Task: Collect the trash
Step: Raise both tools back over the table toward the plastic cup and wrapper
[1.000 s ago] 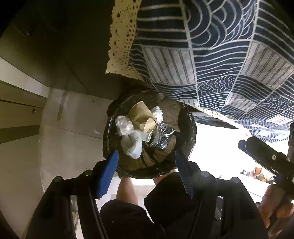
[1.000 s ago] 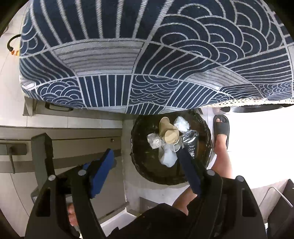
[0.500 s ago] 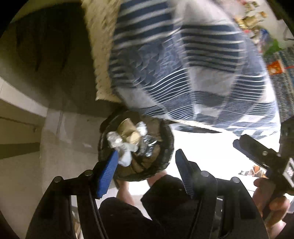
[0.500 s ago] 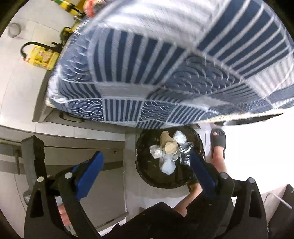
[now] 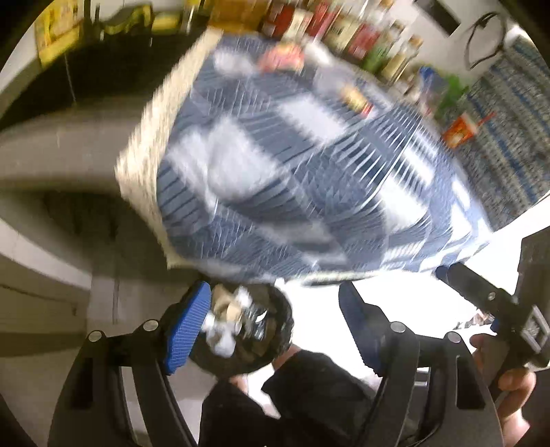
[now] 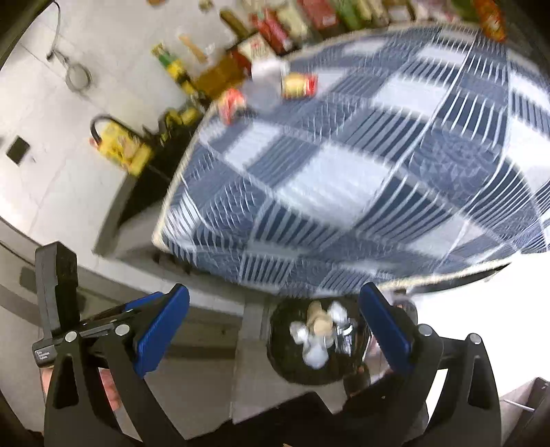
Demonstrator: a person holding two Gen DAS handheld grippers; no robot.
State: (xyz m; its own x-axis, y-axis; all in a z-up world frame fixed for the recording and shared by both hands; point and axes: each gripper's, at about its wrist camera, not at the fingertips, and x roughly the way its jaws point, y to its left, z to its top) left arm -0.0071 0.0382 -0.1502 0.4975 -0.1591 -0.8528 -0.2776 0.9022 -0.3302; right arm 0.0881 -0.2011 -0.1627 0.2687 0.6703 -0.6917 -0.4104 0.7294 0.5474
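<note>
Room: pale tiled floor (image 6: 41, 178) and a table draped in a blue-and-white patterned tablecloth (image 6: 361, 165); both views are smeared by motion blur.
Left gripper (image 5: 275, 330): jaws spread wide with nothing between the blue pads (image 5: 187, 326); it hangs in the air above the floor, looking down past the table's near edge.
Right gripper (image 6: 273, 333): likewise parted and holding nothing, blue pads (image 6: 161, 333) well apart, also up in the air over the floor.
Trash bin (image 6: 285, 368): round, lined with a black bag, standing on the floor just under the overhanging edge of the tablecloth; in the right wrist view it sits between the two fingers, in the left wrist view (image 5: 275, 330) beside the left finger.
Trash in bin: a brown paper cup (image 6: 321, 321), white crumpled pieces (image 6: 316, 354) and something shiny like foil or film (image 6: 345, 335), piled in the middle of the bag.
Tabletop: a few items lie near the far end, among them a yellow-and-red can (image 6: 297, 86) and a whitish wrapper or bag (image 6: 266, 77); too blurred to identify further.
Background: a row of bottles and packets (image 5: 326, 31) along the wall behind the table.
Person: dark trousers (image 5: 292, 405) at the lower edge, and a hand (image 5: 512, 395) gripping the other tool's handle at the right of the left wrist view.
</note>
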